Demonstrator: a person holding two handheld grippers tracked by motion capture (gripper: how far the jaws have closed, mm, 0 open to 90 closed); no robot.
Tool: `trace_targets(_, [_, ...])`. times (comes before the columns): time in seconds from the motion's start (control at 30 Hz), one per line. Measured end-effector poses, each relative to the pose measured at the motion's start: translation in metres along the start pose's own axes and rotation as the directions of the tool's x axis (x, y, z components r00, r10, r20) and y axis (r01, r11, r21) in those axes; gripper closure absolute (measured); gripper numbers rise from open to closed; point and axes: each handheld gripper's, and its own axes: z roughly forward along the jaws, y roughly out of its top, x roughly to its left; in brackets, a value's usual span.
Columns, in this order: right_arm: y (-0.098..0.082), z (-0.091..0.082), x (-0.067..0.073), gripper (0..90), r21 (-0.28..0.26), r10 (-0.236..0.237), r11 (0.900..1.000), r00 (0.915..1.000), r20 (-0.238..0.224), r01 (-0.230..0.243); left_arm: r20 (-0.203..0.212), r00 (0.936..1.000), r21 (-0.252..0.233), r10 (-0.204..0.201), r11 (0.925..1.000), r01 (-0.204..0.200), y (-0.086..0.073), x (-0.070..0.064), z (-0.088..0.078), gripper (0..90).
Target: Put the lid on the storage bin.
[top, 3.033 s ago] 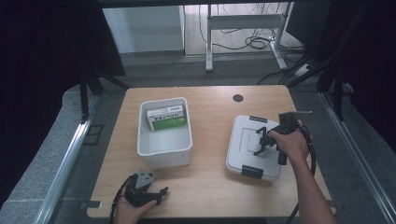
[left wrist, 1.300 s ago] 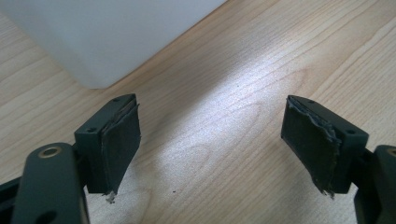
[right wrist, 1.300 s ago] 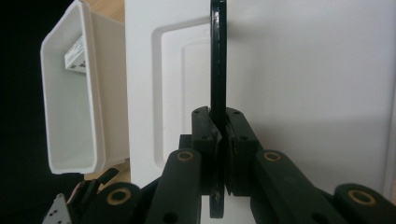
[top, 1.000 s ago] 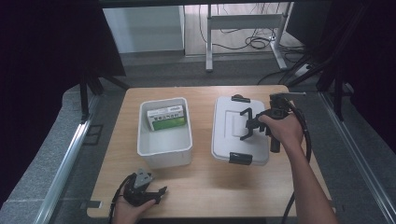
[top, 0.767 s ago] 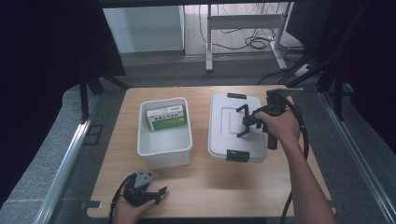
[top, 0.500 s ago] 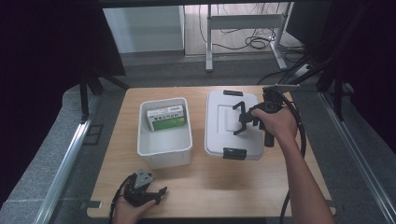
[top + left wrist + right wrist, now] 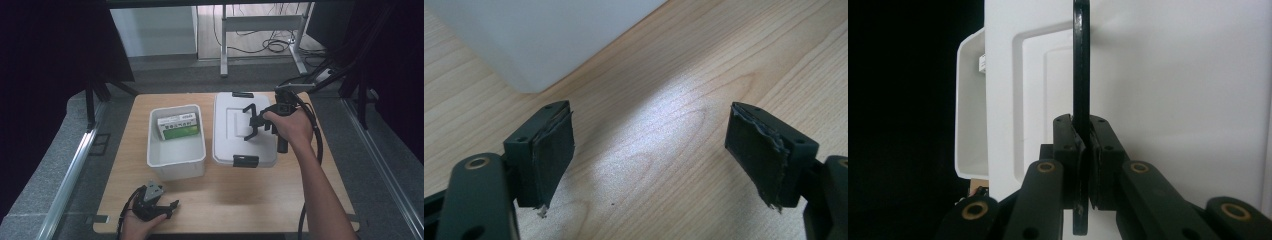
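The right gripper [image 7: 252, 122] pinches its fingers [image 7: 1068, 150] on the black handle [image 7: 1080, 60] of the white lid [image 7: 240, 127], just beside the white bin [image 7: 176, 152], while the left gripper [image 7: 155, 202] rests on the surface [image 7: 225, 195], fingers wide.

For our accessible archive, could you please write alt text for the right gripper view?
The right gripper is shut on the thin black handle of a white lid, seen edge-on against the lid's face. Past the lid's left edge, part of an open white bin shows against darkness.
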Motion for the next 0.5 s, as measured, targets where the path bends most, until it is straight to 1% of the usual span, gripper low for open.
trace_targets(0.1, [0.0,0.001,0.006,84.2,0.002,-0.006,1.0,1.0,-0.006,0.006,-0.002,1.0,-0.001,-0.003,1.0,0.003,0.0,0.0,0.0,19.7])
trace_targets(0.27, [0.001,0.004,0.016,84.1,0.008,-0.024,1.0,0.9997,-0.002,0.024,-0.002,1.0,-0.002,-0.001,1.0,0.001,0.001,0.0,0.0,19.7])
trace_targets(0.4, [0.001,0.007,0.024,84.1,0.022,-0.04,0.999,0.9992,0.002,0.04,-0.002,1.0,-0.003,-0.002,1.0,0.002,0.0,0.0,0.0,19.8])
trace_targets(0.5, [0.002,0.011,0.029,84.1,0.026,-0.043,0.999,0.9991,0.004,0.043,0.0,1.0,-0.004,0.001,1.0,-0.001,0.001,-0.001,0.0,19.7])
